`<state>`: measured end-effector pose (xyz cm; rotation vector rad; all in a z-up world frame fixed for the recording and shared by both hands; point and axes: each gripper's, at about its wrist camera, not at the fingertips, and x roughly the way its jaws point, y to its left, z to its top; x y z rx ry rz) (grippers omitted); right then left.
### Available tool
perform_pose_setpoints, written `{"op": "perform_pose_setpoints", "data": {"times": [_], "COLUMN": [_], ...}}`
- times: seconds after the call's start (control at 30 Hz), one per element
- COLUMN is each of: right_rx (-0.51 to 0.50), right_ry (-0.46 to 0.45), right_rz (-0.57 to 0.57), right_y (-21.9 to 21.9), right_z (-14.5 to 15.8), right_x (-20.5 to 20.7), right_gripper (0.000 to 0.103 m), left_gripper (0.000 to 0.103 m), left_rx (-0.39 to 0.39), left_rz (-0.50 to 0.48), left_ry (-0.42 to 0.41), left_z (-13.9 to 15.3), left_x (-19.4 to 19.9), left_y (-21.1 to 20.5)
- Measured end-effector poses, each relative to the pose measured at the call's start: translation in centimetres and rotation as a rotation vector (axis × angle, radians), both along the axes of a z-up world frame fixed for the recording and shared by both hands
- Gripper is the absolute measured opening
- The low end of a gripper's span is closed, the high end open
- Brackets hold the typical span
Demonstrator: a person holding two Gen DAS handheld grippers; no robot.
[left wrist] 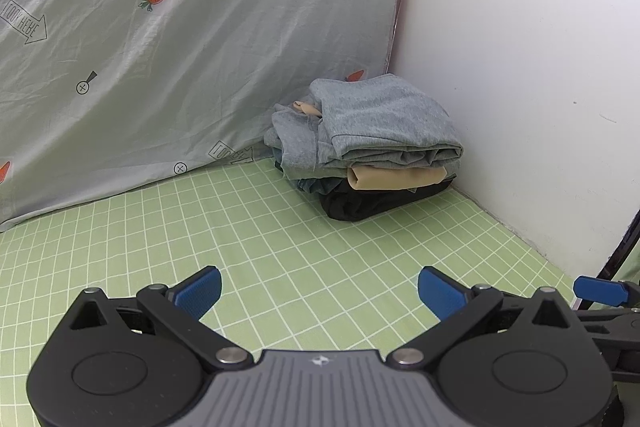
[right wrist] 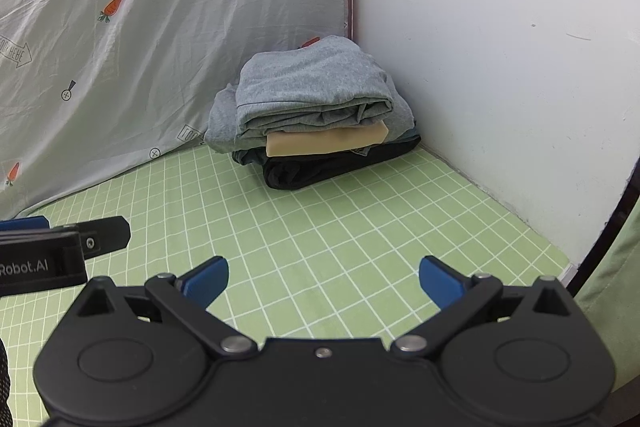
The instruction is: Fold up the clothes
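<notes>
A stack of folded clothes (left wrist: 372, 147) sits in the far corner of the green checked sheet (left wrist: 280, 247): a grey garment (right wrist: 312, 87) on top, a tan one (right wrist: 326, 143) under it, a black one (right wrist: 328, 167) at the bottom. My left gripper (left wrist: 319, 293) is open and empty above the sheet, well short of the stack. My right gripper (right wrist: 323, 281) is open and empty too, beside the left one. The right gripper's blue fingertip (left wrist: 598, 290) shows at the right edge of the left wrist view; the left gripper's body (right wrist: 60, 251) shows at the left of the right wrist view.
A grey cloth with carrot and arrow prints (left wrist: 180, 39) leans up behind the sheet on the left. A white wall (left wrist: 520, 67) bounds the right side. The sheet's edge and a dark frame (right wrist: 616, 223) lie at the far right.
</notes>
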<state>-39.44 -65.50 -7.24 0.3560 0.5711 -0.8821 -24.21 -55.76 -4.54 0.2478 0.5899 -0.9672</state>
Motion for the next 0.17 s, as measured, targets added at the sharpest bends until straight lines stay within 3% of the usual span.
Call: {"op": "perform_pose_setpoints", "data": {"times": [0.17], "right_rx": [-0.013], "right_ry": [0.004], "right_rz": [0.018], "right_y": [0.26], "right_z": [0.14], "right_x": [0.19], "right_gripper": [0.103], "left_gripper": [0.103], "left_rx": [-0.004], "left_rz": [0.006], "left_ry": [-0.009], "left_z": [0.16], "left_x": [-0.26], "left_y": [0.21]}}
